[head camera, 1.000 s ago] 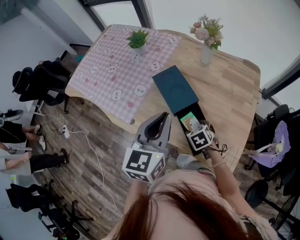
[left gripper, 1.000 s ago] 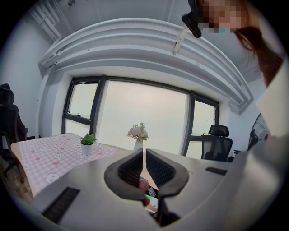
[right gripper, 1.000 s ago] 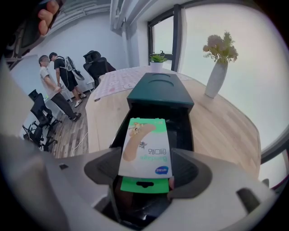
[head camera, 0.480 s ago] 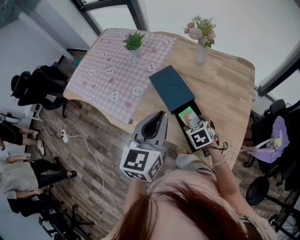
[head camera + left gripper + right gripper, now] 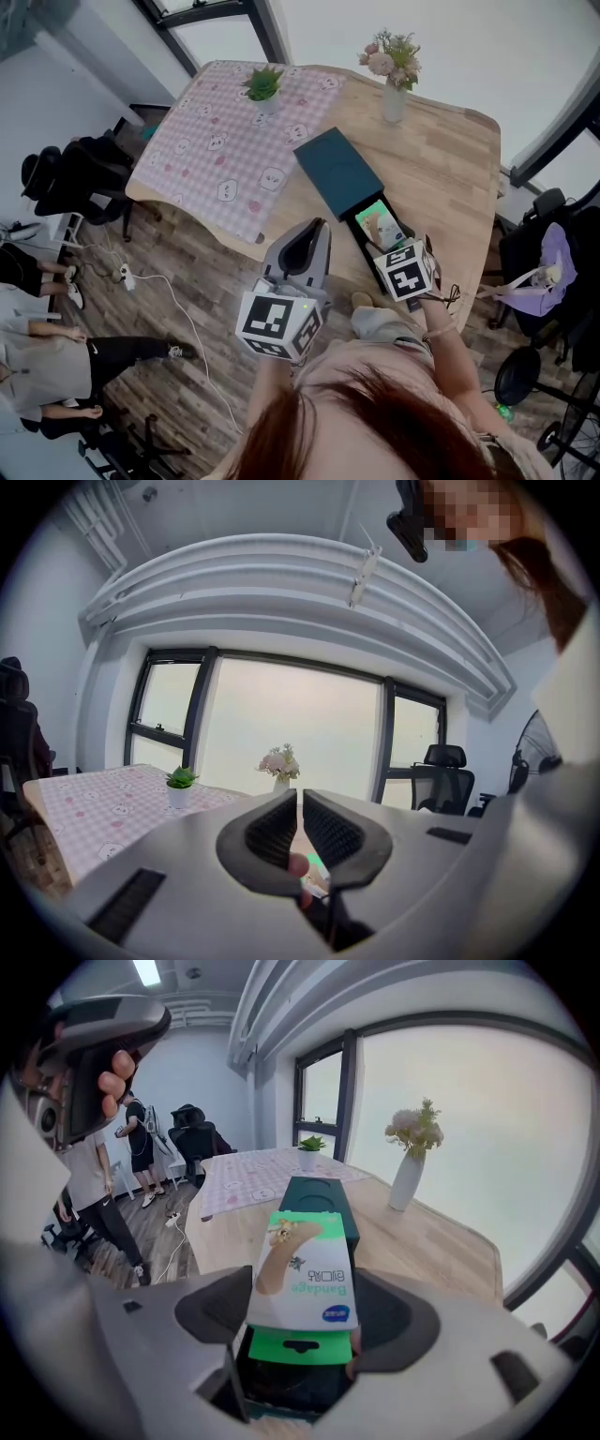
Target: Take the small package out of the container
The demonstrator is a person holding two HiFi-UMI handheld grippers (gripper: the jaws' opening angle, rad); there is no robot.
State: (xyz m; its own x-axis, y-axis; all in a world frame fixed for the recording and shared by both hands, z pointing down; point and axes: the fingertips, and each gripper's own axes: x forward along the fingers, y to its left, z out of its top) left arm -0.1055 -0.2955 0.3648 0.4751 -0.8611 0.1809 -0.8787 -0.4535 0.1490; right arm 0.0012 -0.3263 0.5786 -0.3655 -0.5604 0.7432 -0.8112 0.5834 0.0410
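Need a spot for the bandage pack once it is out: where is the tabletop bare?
Bare wood lies right of the dark container, from the flower vase down to the near edge of the table. The checked cloth is free in front of the potted plant. It is crowded at the open drawer, where the right gripper holds the bandage pack.

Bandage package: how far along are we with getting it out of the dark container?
Done: the dark container lies slid open on the table. In hand: the right gripper is closed on the bandage package, which it holds tilted up over the container's open end. Left to do: carry it clear of the container. The left gripper is shut and empty, off to the side of the job.
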